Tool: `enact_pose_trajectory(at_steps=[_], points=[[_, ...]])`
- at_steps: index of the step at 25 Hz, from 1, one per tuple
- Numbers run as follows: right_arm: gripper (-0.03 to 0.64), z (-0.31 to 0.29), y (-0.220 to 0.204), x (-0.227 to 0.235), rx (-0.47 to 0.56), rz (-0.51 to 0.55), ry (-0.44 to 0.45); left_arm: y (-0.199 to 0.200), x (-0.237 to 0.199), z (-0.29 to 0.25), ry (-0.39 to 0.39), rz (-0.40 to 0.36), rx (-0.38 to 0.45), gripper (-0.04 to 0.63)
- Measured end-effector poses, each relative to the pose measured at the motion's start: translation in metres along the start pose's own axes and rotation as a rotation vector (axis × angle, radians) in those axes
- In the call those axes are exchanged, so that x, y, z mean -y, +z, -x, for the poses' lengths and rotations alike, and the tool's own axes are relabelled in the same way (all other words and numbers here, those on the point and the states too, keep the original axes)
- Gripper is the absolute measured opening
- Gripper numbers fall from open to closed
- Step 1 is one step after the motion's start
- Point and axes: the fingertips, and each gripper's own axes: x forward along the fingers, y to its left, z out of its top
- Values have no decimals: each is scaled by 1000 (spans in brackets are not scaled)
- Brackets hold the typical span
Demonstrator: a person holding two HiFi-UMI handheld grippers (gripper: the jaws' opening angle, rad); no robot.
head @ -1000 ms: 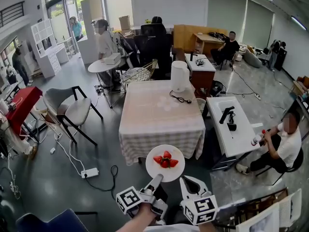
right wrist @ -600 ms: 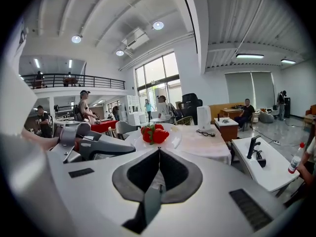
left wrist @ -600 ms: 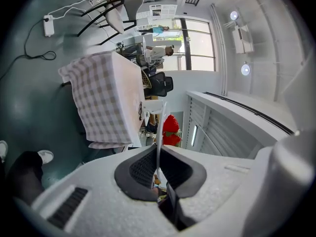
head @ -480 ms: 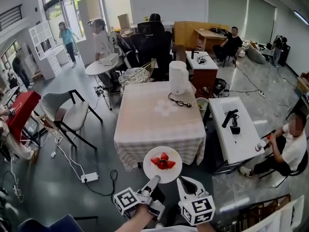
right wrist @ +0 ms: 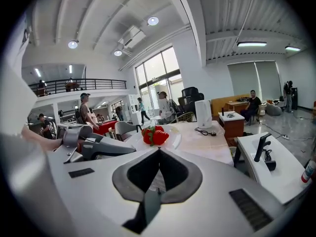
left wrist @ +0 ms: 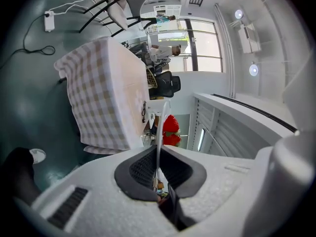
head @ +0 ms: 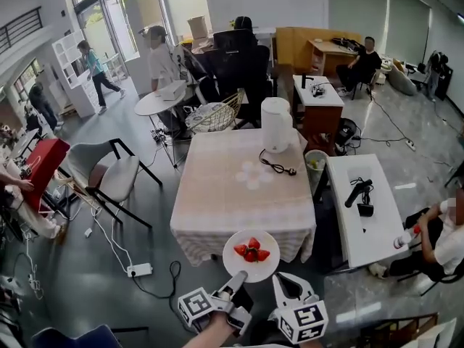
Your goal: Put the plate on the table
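Observation:
A white plate (head: 251, 265) with red strawberries (head: 251, 251) hangs in the air just before the near edge of the table (head: 217, 194), which wears a checked cloth. My left gripper (head: 236, 277) is shut on the plate's near rim. In the left gripper view the plate (left wrist: 159, 127) stands edge-on between the pads, strawberries (left wrist: 170, 130) beyond. My right gripper (head: 280, 281) sits beside it to the right, shut and empty. From the right gripper view, plate (right wrist: 174, 136) and strawberries (right wrist: 154, 135) float ahead of the shut jaws, with the left gripper (right wrist: 129, 147) at the left.
A white kettle (head: 275, 124) and a black cable (head: 278, 165) lie on the table's far side. A white side table (head: 362, 216) with a black tool stands right, a seated person (head: 449, 241) beyond. A grey chair (head: 109, 172), power strip (head: 140, 270) and cords are left.
Both grippers and the plate have come closer to the table's near edge. The plate stays level in the left gripper. A person in blue walks at the back left.

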Motion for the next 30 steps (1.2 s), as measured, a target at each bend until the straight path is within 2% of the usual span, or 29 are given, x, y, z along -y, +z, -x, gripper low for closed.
enact_pose_trajectory(at_steps=[4, 8, 14, 19, 30], points=[[5, -10, 11, 26, 16, -24, 25, -1, -5, -28, 22, 24, 9, 17], [5, -21, 14, 53, -3, -11, 25, -4, -6, -59, 29, 16, 8, 17], [5, -32, 28, 79, -3, -32, 46, -4, -6, -89, 21, 47, 35, 17], [5, -45, 35, 87, 7, -10, 79, 1, -7, -99, 34, 41, 57, 16], [5, -82, 42, 92, -26, 4, 61, 30, -10, -124, 16, 37, 50, 17]])
